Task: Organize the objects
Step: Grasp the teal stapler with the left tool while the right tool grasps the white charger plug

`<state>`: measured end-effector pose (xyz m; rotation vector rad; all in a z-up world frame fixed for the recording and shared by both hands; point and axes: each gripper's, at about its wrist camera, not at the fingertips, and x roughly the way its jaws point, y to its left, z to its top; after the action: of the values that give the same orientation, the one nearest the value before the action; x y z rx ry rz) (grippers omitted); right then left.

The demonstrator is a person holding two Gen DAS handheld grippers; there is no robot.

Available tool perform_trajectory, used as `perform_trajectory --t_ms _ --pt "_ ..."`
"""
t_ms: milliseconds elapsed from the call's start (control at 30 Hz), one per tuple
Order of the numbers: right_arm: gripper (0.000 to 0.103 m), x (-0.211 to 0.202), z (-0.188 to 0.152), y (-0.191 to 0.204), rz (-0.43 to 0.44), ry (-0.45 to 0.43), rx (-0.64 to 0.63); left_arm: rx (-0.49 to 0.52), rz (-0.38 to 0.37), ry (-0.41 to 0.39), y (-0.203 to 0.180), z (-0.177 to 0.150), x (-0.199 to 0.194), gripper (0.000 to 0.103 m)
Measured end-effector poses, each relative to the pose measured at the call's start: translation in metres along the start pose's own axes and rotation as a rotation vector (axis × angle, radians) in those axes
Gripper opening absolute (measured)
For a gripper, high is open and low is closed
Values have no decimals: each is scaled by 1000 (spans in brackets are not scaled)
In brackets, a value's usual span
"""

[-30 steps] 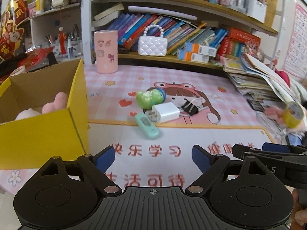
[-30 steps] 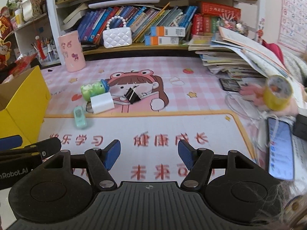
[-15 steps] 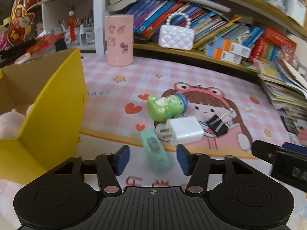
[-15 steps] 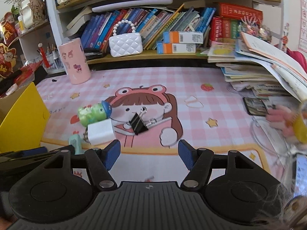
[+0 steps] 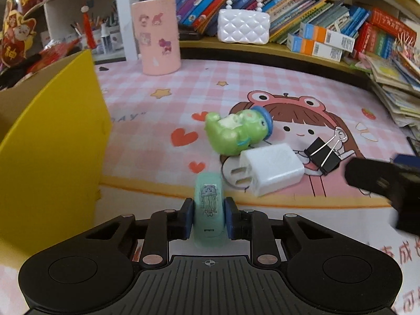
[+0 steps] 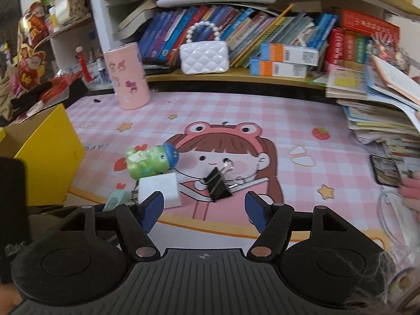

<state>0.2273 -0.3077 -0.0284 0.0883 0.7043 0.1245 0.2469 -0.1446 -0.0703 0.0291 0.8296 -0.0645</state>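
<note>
Mint eraser [image 5: 209, 204] half behind gripper pads

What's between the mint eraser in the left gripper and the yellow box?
Nothing visible. The left gripper is shut on the mint eraser, and only bare mat lies between it and the yellow box. The box's near wall stands tall, so the eraser must clear its rim.

Right gripper [image 6: 204, 211] gapes (nothing held) before the binder clip [image 6: 216, 185] — near the charger [image 6: 160, 189].
</note>
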Motion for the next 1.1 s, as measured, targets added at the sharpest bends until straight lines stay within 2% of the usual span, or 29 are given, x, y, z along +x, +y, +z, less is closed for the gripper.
perform_trajectory --t_ms 233,433,567,667,767,800,933,1100 --pt "74 32 5 20 91 27 -101 -42 -23 -12 24 -30 -60 23" --pt "78 68 5 48 142 59 -210 -69 16 -86 36 -49 -96 23" --pt "78 86 5 59 149 89 -271 -57 45 -112 39 -53 -109 23" --pt "77 93 3 64 131 108 -295 -90 61 -113 46 -56 -114 23" --pt "69 97 0 62 106 119 -297 -120 72 -115 54 -61 -120 23" --pt "62 97 -1 61 112 115 -289 -126 73 -116 56 -63 -123 23" --pt "62 88 -3 62 95 112 -290 -137 66 -139 65 -67 -133 23" --pt "62 50 -14 68 84 71 -265 -137 35 -158 77 -73 -142 23"
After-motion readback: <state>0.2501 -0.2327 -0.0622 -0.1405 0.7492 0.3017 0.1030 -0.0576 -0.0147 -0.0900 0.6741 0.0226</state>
